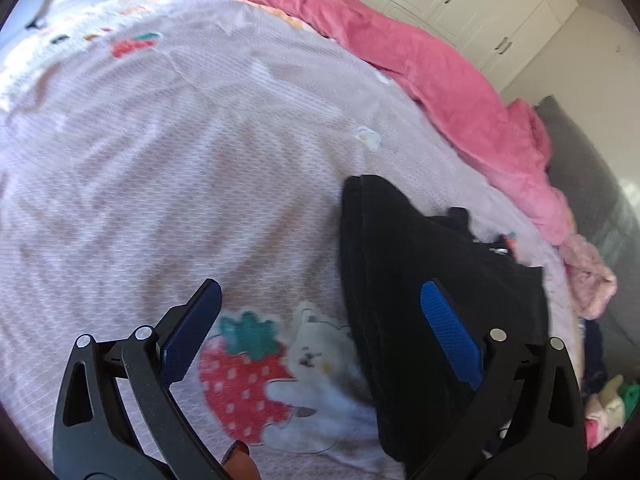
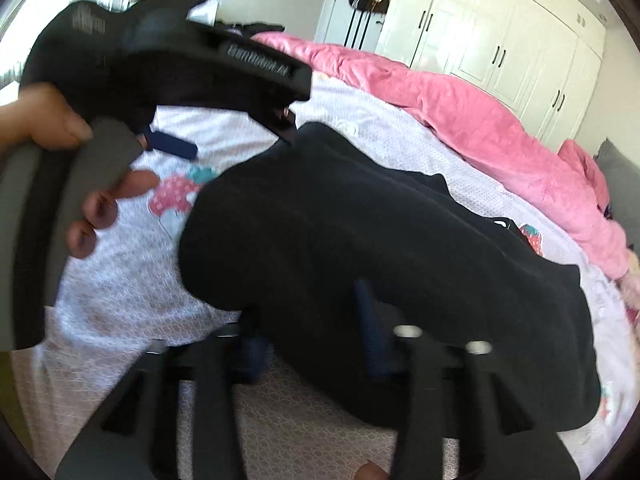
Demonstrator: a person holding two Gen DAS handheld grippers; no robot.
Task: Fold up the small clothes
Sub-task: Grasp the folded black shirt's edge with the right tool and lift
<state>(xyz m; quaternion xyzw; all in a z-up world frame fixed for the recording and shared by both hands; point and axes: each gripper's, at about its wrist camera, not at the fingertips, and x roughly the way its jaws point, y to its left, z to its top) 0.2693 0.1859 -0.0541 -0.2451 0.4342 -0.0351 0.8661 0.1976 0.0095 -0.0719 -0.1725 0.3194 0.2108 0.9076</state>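
Observation:
A black garment (image 1: 412, 280) lies on the bed's pale pink strawberry-print sheet (image 1: 200, 160), folded into a long shape. My left gripper (image 1: 320, 308) is open and empty, its right blue pad (image 1: 448, 328) over the garment's left edge and its left pad over the sheet. In the right wrist view the black garment (image 2: 360, 232) fills the middle. My right gripper (image 2: 312, 320) is blurred; its fingers sit around the garment's near edge, and whether they pinch it I cannot tell. The left gripper body (image 2: 160, 48) and the hand holding it show at upper left.
A crumpled pink blanket (image 1: 420, 68) runs along the bed's far side. White wardrobe doors (image 2: 500, 40) stand behind. A pile of small clothes (image 1: 600, 400) lies at the bed's right edge, beside a grey surface (image 1: 592, 200).

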